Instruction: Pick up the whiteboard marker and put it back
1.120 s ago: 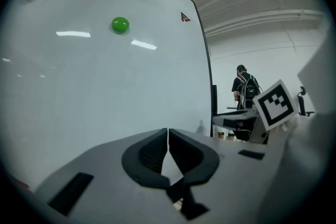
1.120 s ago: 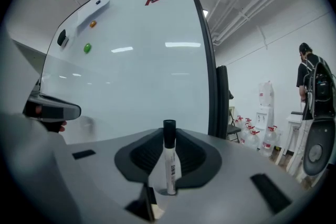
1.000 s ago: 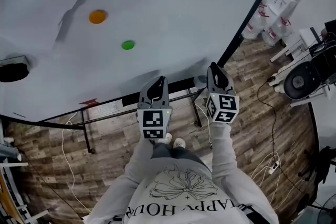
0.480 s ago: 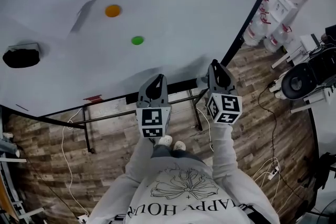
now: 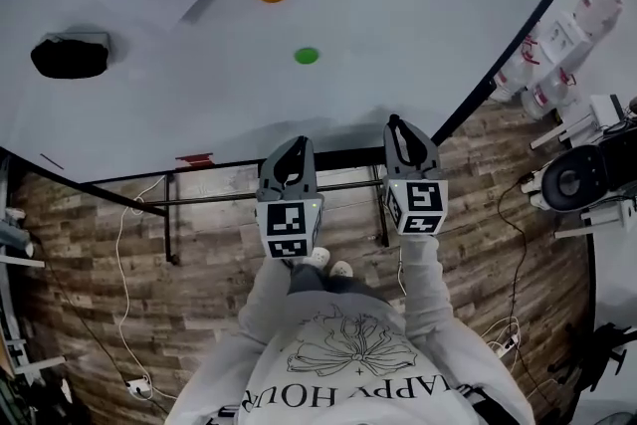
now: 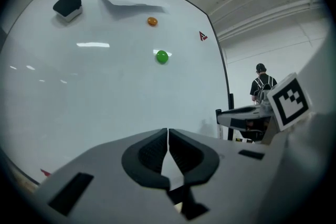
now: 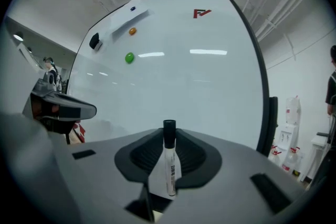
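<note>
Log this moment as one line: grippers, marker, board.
right gripper: shut on marker, cap pointing forward | left gripper: shut, empty | whiteboard: ahead of both | marker: not yet put back

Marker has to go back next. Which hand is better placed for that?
Right, most likely. The right tongs are clamped on the whiteboard marker, its black cap pointing toward the whiteboard. The left tongs are shut and empty.

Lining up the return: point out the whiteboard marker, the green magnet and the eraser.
whiteboard marker (image 7: 169, 162): right gripper view, on its white barrel.
green magnet (image 5: 307, 56): head view, its centre.
eraser (image 5: 70, 57): head view, its dark body.
</note>
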A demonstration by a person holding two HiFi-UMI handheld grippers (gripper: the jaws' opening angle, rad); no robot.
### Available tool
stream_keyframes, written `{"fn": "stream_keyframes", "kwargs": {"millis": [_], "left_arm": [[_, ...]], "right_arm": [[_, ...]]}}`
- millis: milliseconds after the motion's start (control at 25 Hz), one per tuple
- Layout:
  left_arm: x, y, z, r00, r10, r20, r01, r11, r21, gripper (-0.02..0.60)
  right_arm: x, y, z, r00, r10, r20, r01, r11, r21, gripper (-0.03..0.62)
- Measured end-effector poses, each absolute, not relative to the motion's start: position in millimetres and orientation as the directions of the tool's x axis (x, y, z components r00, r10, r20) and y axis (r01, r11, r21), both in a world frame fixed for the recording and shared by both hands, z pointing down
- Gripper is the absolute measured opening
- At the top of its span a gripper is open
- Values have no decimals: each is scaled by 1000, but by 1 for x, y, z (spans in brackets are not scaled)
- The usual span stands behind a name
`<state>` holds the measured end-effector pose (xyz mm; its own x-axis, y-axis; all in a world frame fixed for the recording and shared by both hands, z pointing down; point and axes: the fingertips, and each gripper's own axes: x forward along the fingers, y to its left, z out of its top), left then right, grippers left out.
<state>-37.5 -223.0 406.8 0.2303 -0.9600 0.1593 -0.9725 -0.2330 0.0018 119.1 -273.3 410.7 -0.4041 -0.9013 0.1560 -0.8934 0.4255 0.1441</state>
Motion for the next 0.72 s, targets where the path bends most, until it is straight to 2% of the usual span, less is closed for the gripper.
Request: {"fn": "stream_keyframes", "kwargs": {"millis": [240, 440, 720], "left_arm": [[-70, -212, 418, 163, -969, 184, -986, -164, 8, 9], [-91, -204, 431, 117, -971, 209, -993, -115, 18, 9], [-121, -191, 447, 49, -970, 240, -999, -43, 31, 9]], "right_arm": [[64, -269, 445, -482, -838, 256, -794, 541, 278, 69], [25, -262, 483, -505, -791, 344, -648, 611, 454, 69], [-10, -252, 532, -517, -721, 461, -430, 685, 588, 69]]}}
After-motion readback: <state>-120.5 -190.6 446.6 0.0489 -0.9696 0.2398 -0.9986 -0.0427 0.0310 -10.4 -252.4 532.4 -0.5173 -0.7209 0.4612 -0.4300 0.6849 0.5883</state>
